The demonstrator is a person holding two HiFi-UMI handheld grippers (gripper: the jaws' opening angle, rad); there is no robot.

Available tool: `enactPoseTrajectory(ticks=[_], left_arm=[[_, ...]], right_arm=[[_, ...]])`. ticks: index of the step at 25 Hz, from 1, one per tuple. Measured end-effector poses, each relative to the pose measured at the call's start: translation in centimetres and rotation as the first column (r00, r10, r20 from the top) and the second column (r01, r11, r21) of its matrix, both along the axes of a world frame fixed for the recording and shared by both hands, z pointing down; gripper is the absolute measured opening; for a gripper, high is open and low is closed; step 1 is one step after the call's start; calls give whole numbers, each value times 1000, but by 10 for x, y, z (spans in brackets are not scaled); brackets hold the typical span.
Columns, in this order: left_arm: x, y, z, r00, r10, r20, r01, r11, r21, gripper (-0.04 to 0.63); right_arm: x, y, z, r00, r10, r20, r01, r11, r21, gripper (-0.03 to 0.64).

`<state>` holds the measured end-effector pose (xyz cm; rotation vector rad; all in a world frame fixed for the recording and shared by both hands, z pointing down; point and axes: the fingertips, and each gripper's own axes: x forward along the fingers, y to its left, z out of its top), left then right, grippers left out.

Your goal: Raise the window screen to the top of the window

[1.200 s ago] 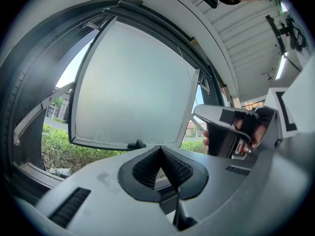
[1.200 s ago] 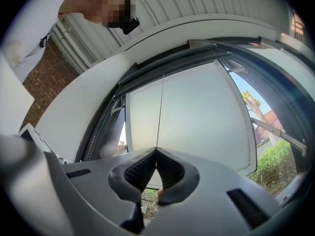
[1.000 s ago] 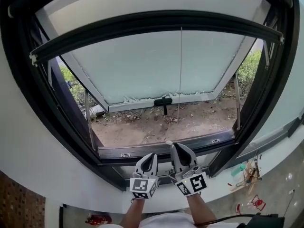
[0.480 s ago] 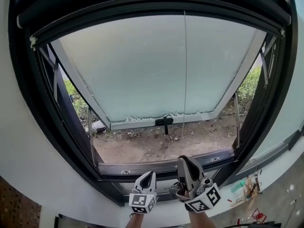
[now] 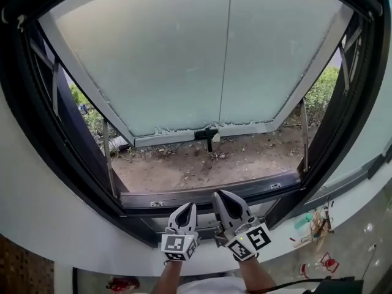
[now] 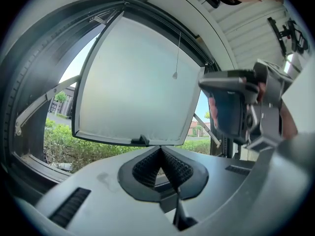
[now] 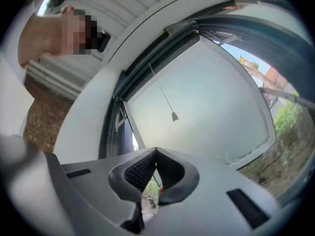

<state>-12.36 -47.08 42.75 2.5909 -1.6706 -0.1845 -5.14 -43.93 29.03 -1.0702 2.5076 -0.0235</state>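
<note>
Left gripper [image 5: 189,206]: I see its jaws clenched together on nothing, low by the sill [image 5: 184,198].
Right gripper [image 5: 218,195]: just beside it, jaws likewise pressed together, empty.
Window screen [image 7: 157,53]: seems rolled up at the window's top, only a dark bar showing.
Pull cord [image 5: 228,54]: hangs free before the frosted pane [image 5: 153,60].

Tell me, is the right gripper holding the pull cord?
No, the right gripper has its jaws shut with nothing between them, and the pull cord hangs free ahead of it.
</note>
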Motion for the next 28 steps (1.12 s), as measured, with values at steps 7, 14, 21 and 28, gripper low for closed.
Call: enactPoseTrajectory(ticks=[7, 14, 21, 28], left_arm=[[2, 0, -9, 1000, 2, -9, -2, 1000, 22, 2], [9, 3, -10, 1000, 12, -6, -12, 1000, 27, 2], [7, 3, -3, 1000, 4, -3, -4, 1000, 12, 2], [0, 6, -5, 1000, -13, 1, 13, 1000, 16, 2]], right_arm=[[9, -34, 85, 944, 161, -287, -194, 977, -90, 3], [9, -38, 112, 935, 151, -320, -203, 970, -136, 2], [13, -42, 120, 933, 154, -326, -212, 965, -152, 3], [9, -42, 122, 935, 147, -324, -207, 966, -157, 2]])
